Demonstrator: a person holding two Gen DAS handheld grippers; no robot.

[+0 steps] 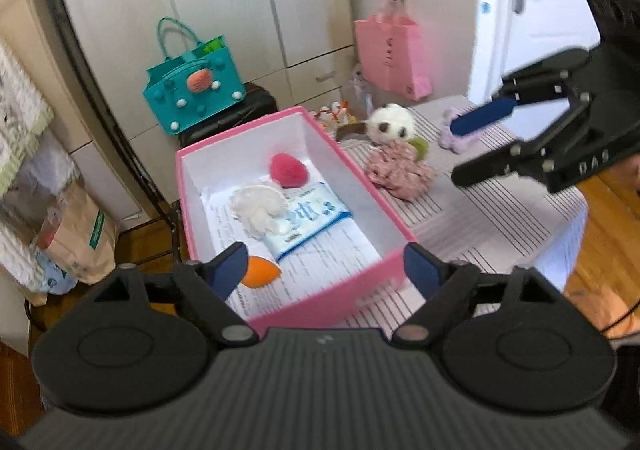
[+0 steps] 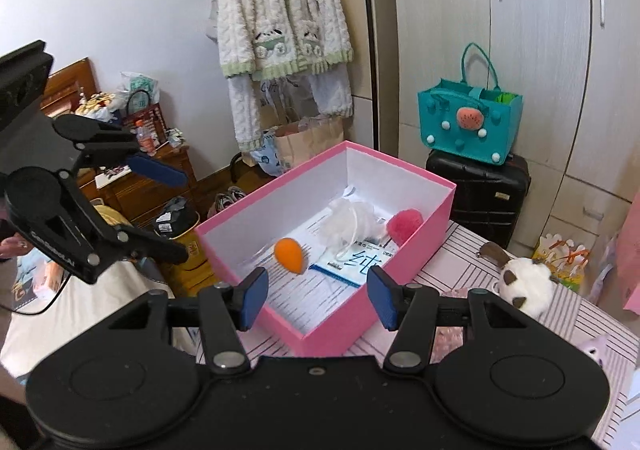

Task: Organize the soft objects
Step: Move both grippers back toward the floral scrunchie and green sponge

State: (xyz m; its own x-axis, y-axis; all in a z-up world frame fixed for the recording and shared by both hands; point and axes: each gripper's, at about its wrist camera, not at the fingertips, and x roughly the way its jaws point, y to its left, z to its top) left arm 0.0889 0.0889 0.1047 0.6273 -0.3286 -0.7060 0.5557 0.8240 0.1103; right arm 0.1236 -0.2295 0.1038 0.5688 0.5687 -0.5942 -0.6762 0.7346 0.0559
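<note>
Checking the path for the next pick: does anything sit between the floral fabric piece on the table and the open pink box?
Nothing visible does. The floral fabric piece lies on the striped tablecloth just beside the pink box, whose top is open; only the box wall separates them.

Matt cardboard box [image 1: 362,292]; fluffy plush panda [image 2: 528,286].
</note>
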